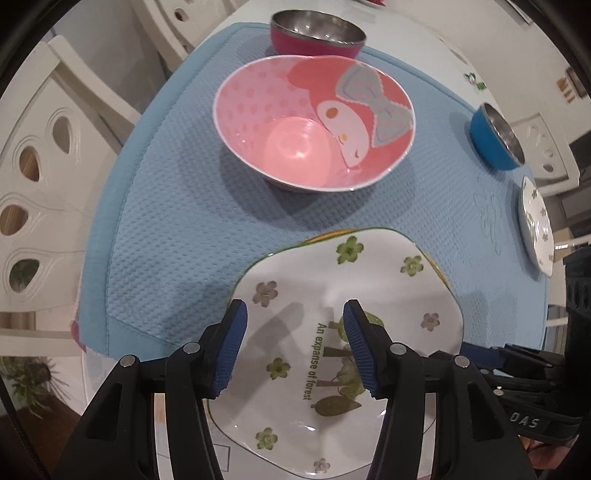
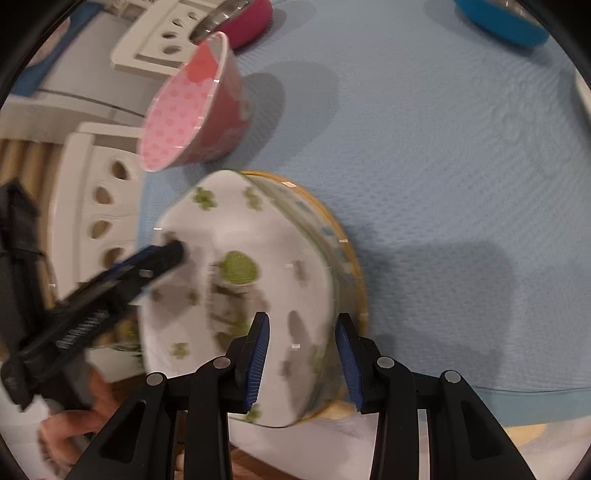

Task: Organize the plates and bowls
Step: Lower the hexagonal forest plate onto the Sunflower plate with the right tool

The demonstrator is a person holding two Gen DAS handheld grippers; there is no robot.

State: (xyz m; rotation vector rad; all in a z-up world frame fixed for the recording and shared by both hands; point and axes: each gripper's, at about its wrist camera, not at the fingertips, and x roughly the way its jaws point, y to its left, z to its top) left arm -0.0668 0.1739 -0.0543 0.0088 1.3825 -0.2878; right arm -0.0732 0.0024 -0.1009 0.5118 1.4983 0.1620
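Flower plate [image 1: 332, 332] stacked on yellow-rimmed plate [image 2: 347, 254], both grippers above it, jaws apart, holding nothing.

Landmark is the flower plate, at the near edge of the blue mat [image 1: 177, 206]. Pink bowl [image 1: 314, 122] sits just beyond it; red steel bowl [image 1: 317, 33] farther beyond; blue steel bowl [image 1: 496, 138] and small flower dish [image 1: 537, 225] well apart to its right. Left gripper [image 1: 293, 347] hovers over its centre, right gripper [image 2: 301, 354] straddles its right rim, not pinching. The plate lies flat, face up, roughly square with no clear long axis; its text runs toward the near edge. Risk: it sits off-centre on the lower plate, so a rim nudge could slide or tip it; stack overhangs the mat's near edge.
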